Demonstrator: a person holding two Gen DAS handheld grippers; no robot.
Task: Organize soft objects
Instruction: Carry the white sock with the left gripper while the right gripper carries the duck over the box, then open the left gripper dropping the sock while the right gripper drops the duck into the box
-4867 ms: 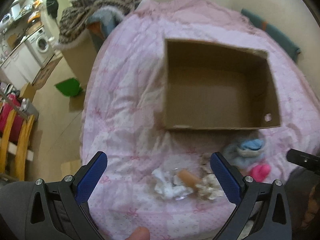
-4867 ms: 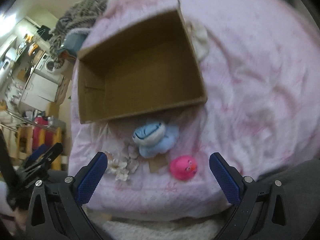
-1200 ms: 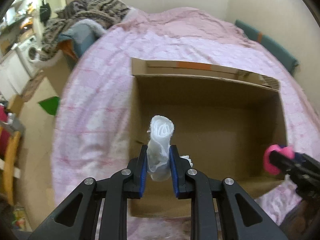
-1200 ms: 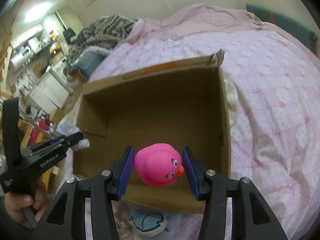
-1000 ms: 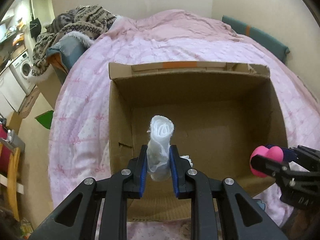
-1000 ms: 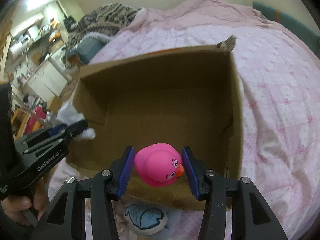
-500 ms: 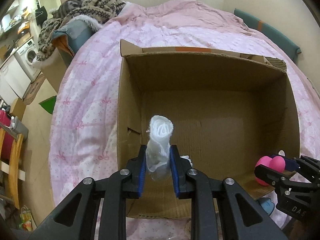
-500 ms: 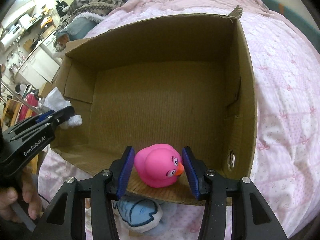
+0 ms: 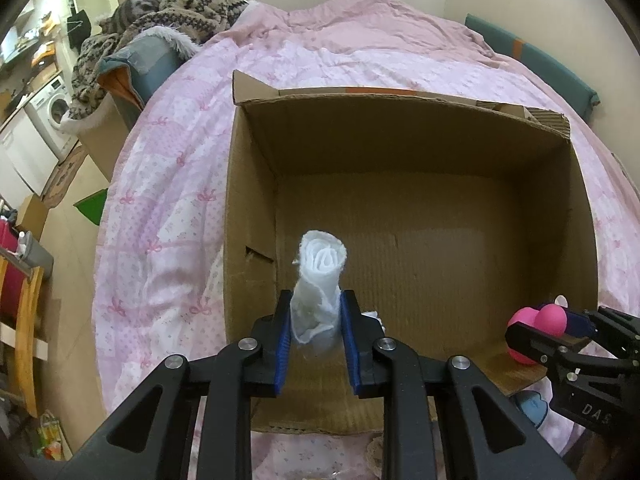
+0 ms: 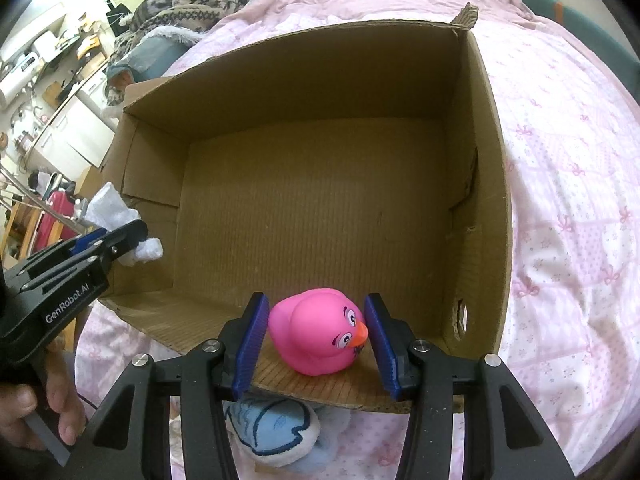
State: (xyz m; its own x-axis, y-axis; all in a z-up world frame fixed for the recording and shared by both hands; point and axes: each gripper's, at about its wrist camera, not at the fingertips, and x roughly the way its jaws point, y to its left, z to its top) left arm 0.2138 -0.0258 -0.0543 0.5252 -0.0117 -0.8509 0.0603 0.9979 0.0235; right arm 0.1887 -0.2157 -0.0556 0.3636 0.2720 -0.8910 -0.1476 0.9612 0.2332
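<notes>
Left gripper (image 9: 316, 334): blue pads pressed against both sides of a rolled white cloth (image 9: 320, 280); the roll stands upright between them, spiral end up. Held over the near-left part of the cardboard box (image 9: 404, 120), above the near wall.

Rolled white cloth, right wrist view: seen at the tip of the left gripper (image 10: 120, 240), crumpled white fabric (image 10: 114, 210) sticking out above and below the pads, at the box's left wall.

Right gripper (image 10: 316, 332): blue pads on either side of a pink rubber duck (image 10: 316, 330); orange beak points toward the right pad. The right pad meets the beak; a thin gap shows at the left pad. Duck sits just above the near wall of the box, near the right corner.

Pink rubber duck, left wrist view: visible at lower right (image 9: 538, 328), in the right gripper (image 9: 560, 334), at the box's near-right corner.

Cardboard box (image 10: 320, 92): open top, flaps up, floor bare; a small round hole in the right wall near the front. Rests on a pink patterned bedspread (image 9: 168, 184).

Blue plush toy (image 10: 276, 430): lies on the bedspread outside the box, just in front of the near wall, below the right gripper.

Person's hand (image 10: 36, 416): grips the handle of the left gripper.

Background: patterned knit blanket (image 9: 176, 4) heaped beyond the bed; washing machine (image 9: 54, 108) at far left.
</notes>
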